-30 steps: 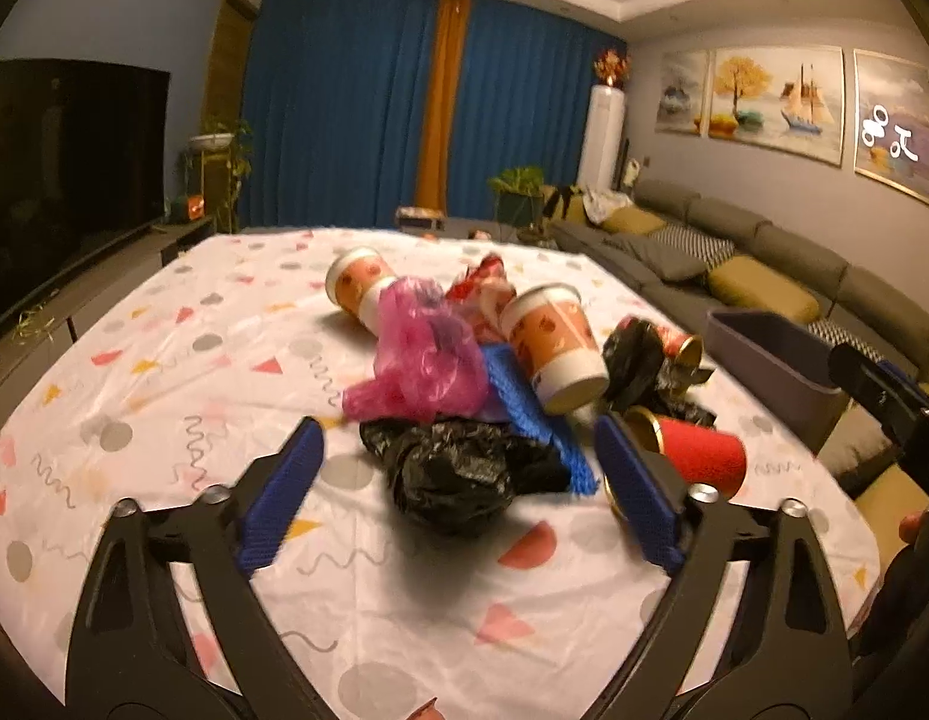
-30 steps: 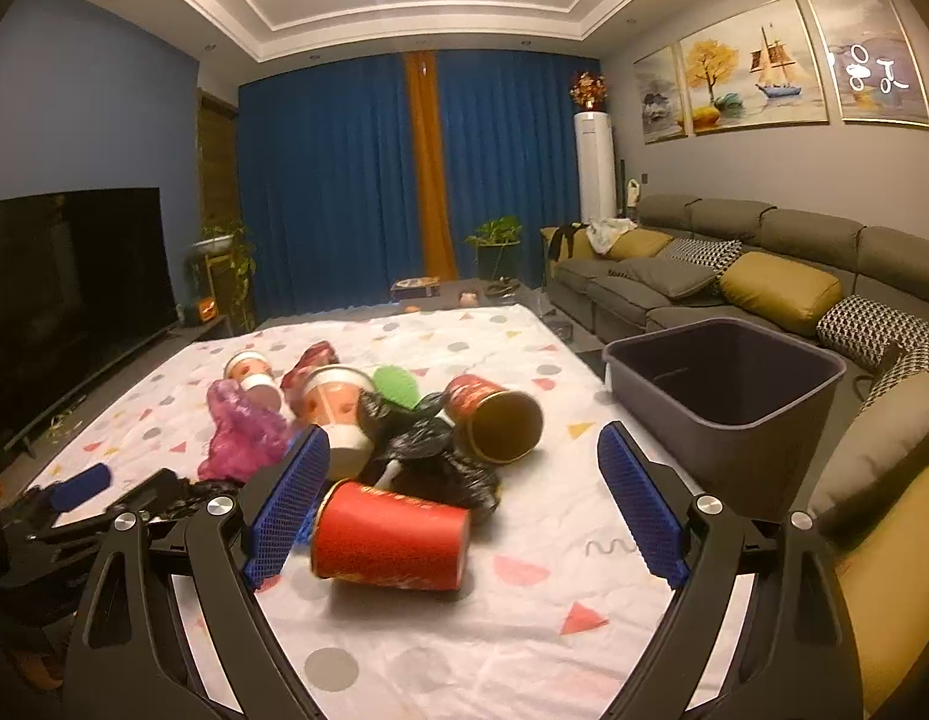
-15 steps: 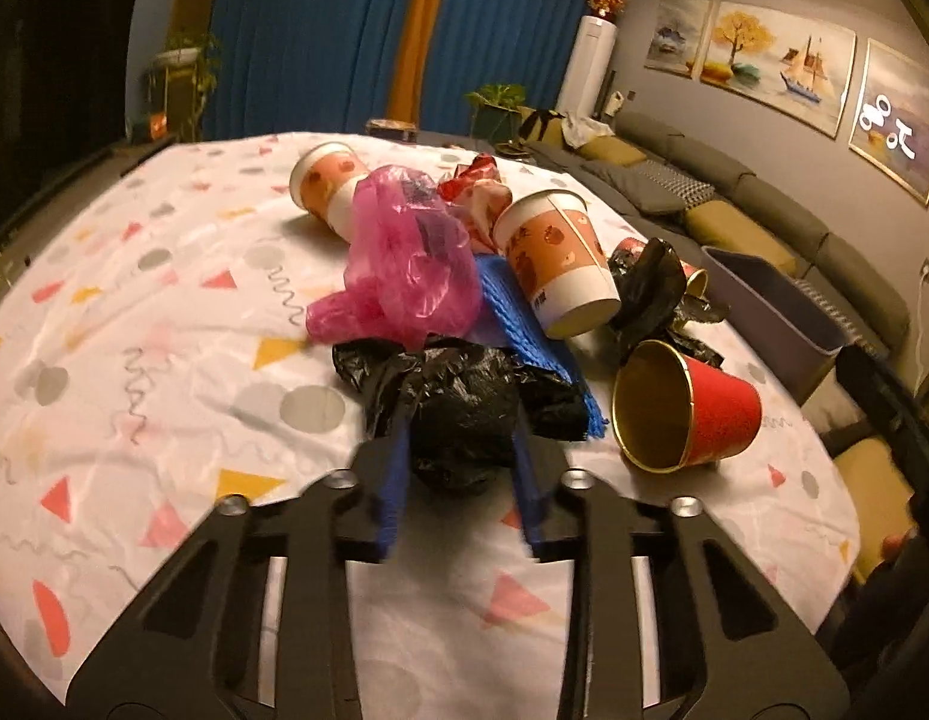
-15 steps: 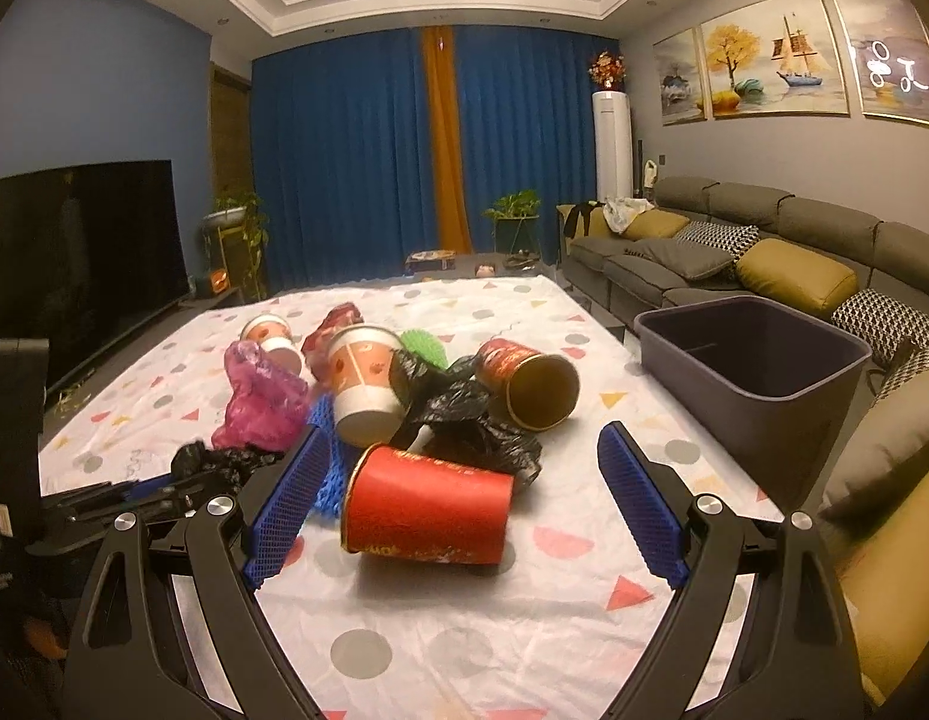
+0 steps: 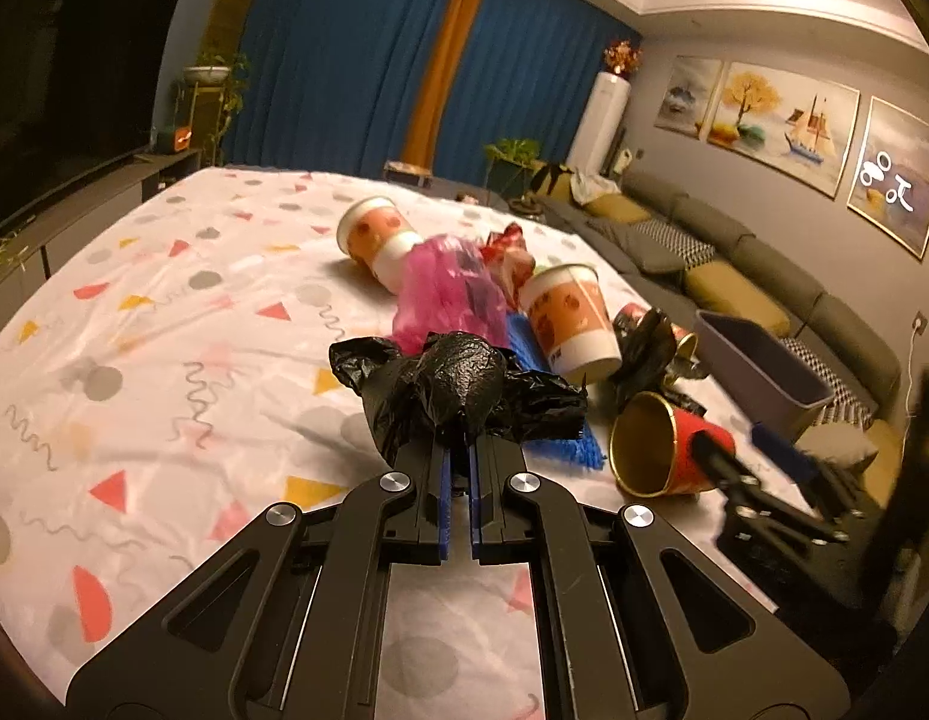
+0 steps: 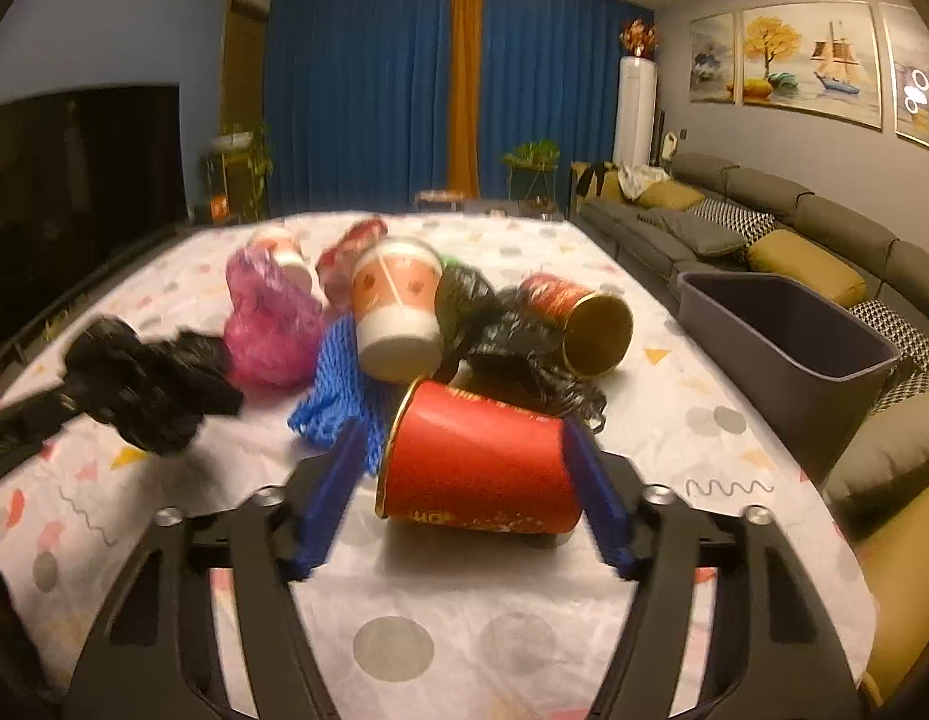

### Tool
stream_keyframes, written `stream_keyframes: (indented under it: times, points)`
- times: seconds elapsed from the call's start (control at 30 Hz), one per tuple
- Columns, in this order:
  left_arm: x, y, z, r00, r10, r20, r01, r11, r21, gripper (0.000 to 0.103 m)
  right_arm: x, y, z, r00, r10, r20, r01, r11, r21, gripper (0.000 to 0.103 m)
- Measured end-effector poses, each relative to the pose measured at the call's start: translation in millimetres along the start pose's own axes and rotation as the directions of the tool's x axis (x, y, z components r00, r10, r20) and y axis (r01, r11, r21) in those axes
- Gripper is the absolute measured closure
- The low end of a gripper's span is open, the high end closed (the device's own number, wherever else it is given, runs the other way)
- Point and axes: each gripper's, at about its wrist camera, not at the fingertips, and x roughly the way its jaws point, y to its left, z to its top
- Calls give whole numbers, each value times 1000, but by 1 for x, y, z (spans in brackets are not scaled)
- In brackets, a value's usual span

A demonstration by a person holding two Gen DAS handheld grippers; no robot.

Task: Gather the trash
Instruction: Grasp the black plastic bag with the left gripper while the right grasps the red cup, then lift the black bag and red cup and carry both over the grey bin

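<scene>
The left gripper is clamped tight on a crumpled black plastic bag, blue pads almost meeting with just a pinch of the crinkly film between them. The bag bunches up shiny above the tips and sits at the near end of the trash pile.

The right gripper has its jaws closing around a red paper cup lying on its side. The cup's long axis runs straight across the gap: gold-rimmed mouth toward the left pad, base against the right one, though I can't tell if the left pad is touching.

Just behind are a blue mesh net, a pink bag and an orange-and-white cup, all on a patterned tablecloth. A grey bin stands at the table's right edge.
</scene>
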Motion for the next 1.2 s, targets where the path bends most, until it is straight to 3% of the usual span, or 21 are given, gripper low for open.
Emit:
stream_keyframes:
  times: [0.3, 0.43, 0.5, 0.63, 0.9, 1.2]
  points:
    - [-13, 7, 4, 999, -24, 33, 25, 1000, -18, 100, 16, 21, 8, 997, -61, -57, 56, 995, -80, 41]
    - [-17, 9, 4, 999, -31, 41, 32, 999, -20, 100, 29, 21, 8, 991, -99, -91, 90, 992, -90, 55]
    - [-18, 9, 3, 999, -33, 42, 34, 999, -19, 100, 29, 21, 8, 988, -125, -86, 116, 987, -108, 73]
    - [-19, 7, 3, 998, -40, 42, 41, 999, -13, 100, 20, 11, 4, 989, -128, -74, 121, 988, -91, 85]
    - [-20, -14, 1, 998, -56, 37, 55, 998, 17, 100, -12, -24, -10, 992, -125, -28, 124, 992, -29, 97]
    - [-17, -41, -1, 996, -83, 25, 81, 995, 60, 100, -30, -65, -23, 996, -88, -4, 88, 994, 69, 100]
